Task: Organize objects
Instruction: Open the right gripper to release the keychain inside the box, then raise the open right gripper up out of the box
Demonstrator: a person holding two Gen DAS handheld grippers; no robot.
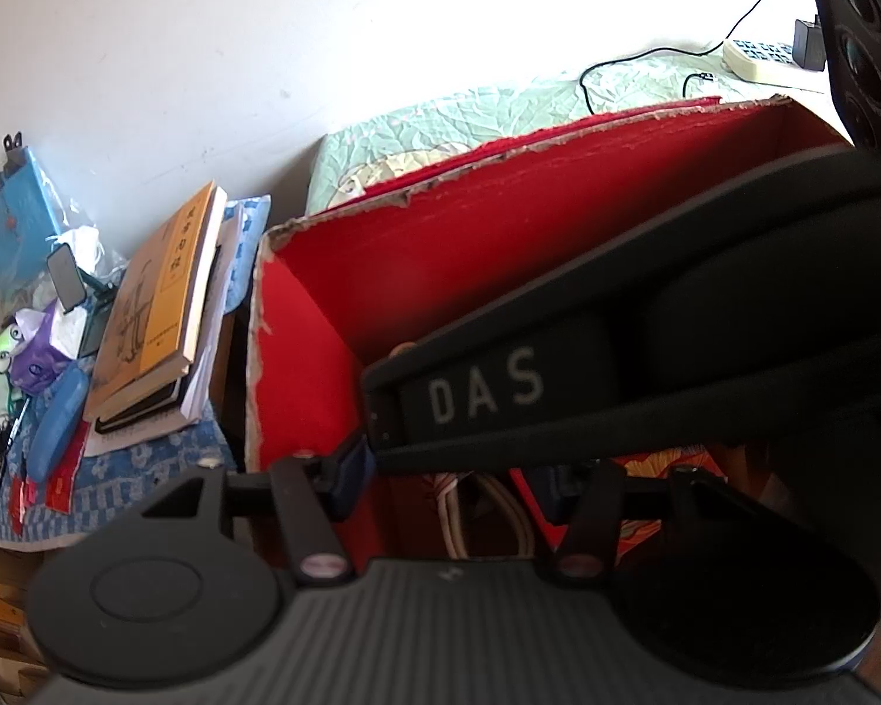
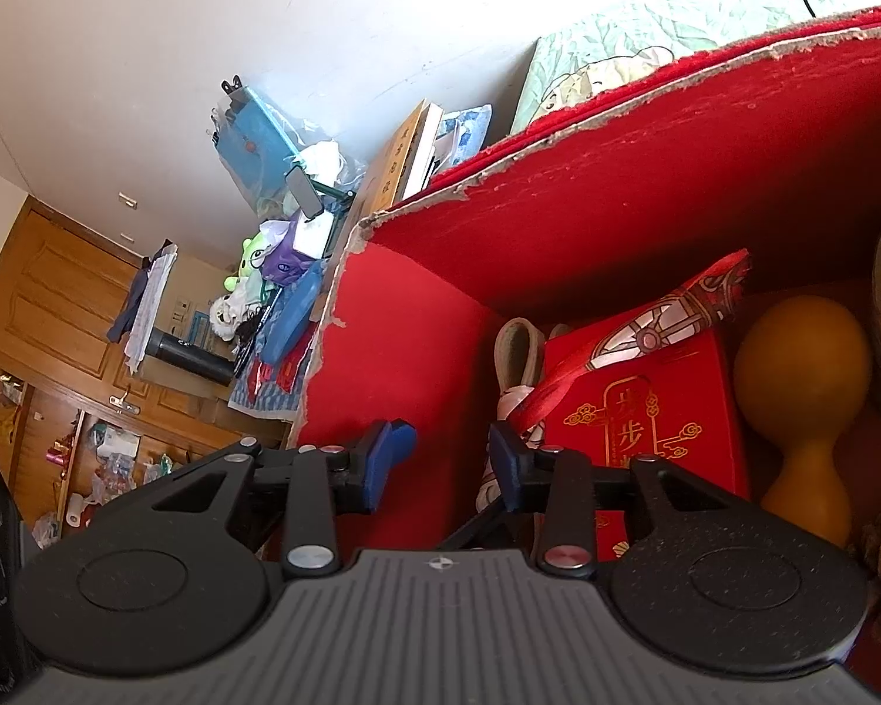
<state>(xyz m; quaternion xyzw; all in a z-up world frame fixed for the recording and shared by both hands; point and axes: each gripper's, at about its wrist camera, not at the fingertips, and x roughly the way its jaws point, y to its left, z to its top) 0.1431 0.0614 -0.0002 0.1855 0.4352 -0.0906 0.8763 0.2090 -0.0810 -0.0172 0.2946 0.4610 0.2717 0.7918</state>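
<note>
Hovering over red box (image 2: 646,188), right gripper (image 2: 446,464) is sitting parted, grasping nothing, above red gift package (image 2: 663,411). Left gripper (image 1: 476,470): grip unclear, other gripper (image 1: 616,364) blocking view, likely waiting its turn.

Red box (image 2: 646,176) with frayed rim, red gold-printed packet (image 2: 646,411), yellow gourd (image 2: 804,388).

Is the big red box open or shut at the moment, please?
Open: the red box has no lid on, and a yellow gourd and a small red gift box show inside.
</note>
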